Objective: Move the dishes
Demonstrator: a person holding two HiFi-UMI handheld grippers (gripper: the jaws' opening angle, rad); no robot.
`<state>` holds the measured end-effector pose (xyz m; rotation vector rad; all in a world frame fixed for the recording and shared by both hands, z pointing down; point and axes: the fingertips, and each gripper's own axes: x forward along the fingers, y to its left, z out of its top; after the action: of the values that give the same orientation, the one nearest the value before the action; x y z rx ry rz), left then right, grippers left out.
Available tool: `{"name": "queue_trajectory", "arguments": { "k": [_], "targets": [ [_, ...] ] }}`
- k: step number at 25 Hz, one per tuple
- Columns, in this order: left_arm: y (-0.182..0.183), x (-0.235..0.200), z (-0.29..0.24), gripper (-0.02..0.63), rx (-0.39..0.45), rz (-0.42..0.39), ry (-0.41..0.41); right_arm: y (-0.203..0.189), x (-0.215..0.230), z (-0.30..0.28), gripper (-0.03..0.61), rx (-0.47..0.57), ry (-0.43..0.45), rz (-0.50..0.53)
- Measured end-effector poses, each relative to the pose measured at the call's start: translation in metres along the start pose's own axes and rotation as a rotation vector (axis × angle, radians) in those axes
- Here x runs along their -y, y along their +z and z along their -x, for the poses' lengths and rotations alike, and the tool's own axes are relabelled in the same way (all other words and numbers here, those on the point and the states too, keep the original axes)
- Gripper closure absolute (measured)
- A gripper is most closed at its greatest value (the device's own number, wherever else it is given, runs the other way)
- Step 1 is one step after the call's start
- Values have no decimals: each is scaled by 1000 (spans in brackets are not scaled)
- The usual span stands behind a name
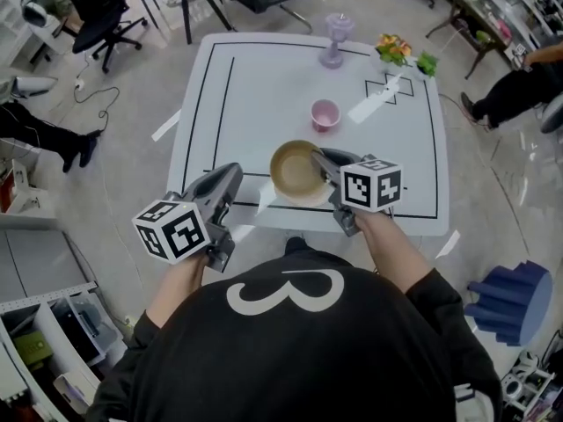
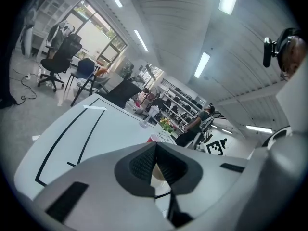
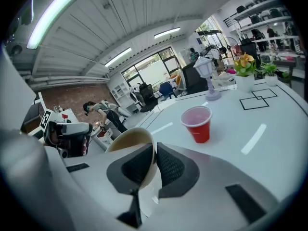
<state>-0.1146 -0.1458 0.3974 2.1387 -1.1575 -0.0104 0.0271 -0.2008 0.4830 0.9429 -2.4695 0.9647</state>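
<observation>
My own black top (image 1: 290,359) is filling the bottom of the head view, and my two arms are reaching out from it towards a white bench (image 1: 264,86) marked with black lines. I am holding my left gripper (image 1: 230,176) at the near left edge of the bench; its jaws are sitting together with nothing between them. I am holding my right gripper (image 3: 155,153) with its jaws clamped on the rim of a tan bowl (image 1: 295,170), one pad inside and one outside. The bowl is sitting tilted at the near edge of the bench, over a black line; I cannot tell whether it is touching the surface. A red cup (image 3: 198,123) is standing upright just beyond the bowl, apart from it.
</observation>
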Motion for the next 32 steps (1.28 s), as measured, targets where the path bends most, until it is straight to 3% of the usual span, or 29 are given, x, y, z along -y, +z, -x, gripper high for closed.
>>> {"name": "queue_trajectory", "arguments": {
  "k": [9, 19, 32],
  "targets": [
    [10, -21, 42, 612, 66, 20, 72, 40, -41, -33, 541, 19, 69, 74],
    [10, -39, 71, 612, 114, 62, 126, 51, -66, -83, 541, -29, 109, 97],
    [9, -65, 102, 612, 170, 101, 203, 17, -57, -147, 541, -141, 70, 64]
  ]
}}
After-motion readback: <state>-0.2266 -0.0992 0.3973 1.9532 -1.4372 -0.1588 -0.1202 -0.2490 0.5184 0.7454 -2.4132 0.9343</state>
